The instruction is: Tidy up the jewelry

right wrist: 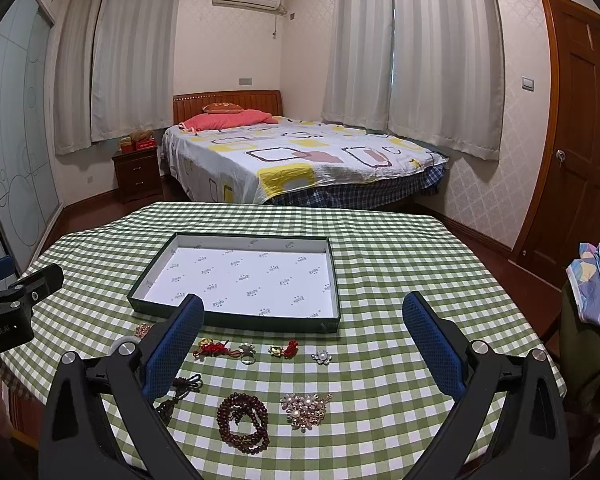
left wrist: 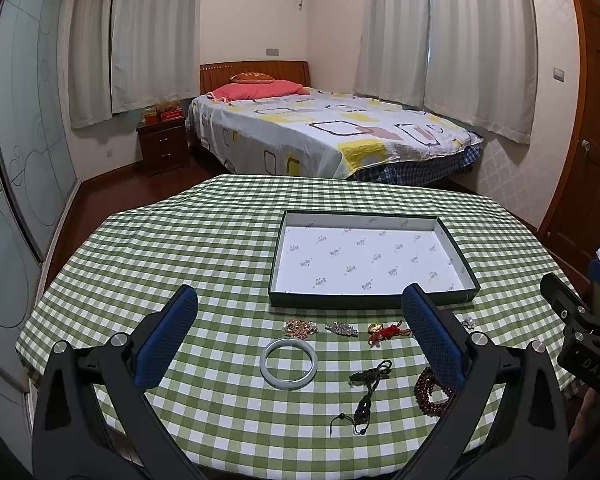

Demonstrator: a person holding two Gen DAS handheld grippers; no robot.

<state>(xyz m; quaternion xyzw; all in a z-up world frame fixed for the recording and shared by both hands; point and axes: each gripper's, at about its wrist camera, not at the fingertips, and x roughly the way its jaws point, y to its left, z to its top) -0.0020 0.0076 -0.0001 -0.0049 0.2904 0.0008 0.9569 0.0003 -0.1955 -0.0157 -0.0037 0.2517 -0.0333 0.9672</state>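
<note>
On a round table [left wrist: 148,248] under a green-and-white checked cloth, jewelry lies in loose rows in front of a shallow dark-green box tray [left wrist: 374,302] with a white printed lining. At the left, the left gripper [left wrist: 300,332] hovers above the cloth with its blue-padded fingers [left wrist: 168,336] wide apart and nothing between the pads. Below its gap lies a pale jade bangle [left wrist: 289,364], flat on the cloth. Just beyond it sit a small gold-toned beaded cluster [left wrist: 300,328] and a silvery beaded piece [left wrist: 341,329]. To the right of these come a red knotted charm with a gold piece [right wrist: 212,349], a ring with a flower top [right wrist: 247,353] and a second red-and-gold charm [right wrist: 283,350], then a small pearl flower brooch [right wrist: 321,357]. Nearer the table edge lie a dark corded pendant [left wrist: 366,396], a coiled strand of dark red-brown wooden beads [right wrist: 242,422] and a pearl-and-gold floral brooch [right wrist: 305,410]. The right gripper [right wrist: 303,340] hangs over this side, its fingers likewise spread wide, gripping nothing. Beyond the table stands a bed [right wrist: 292,156] with a patterned cover.
</note>
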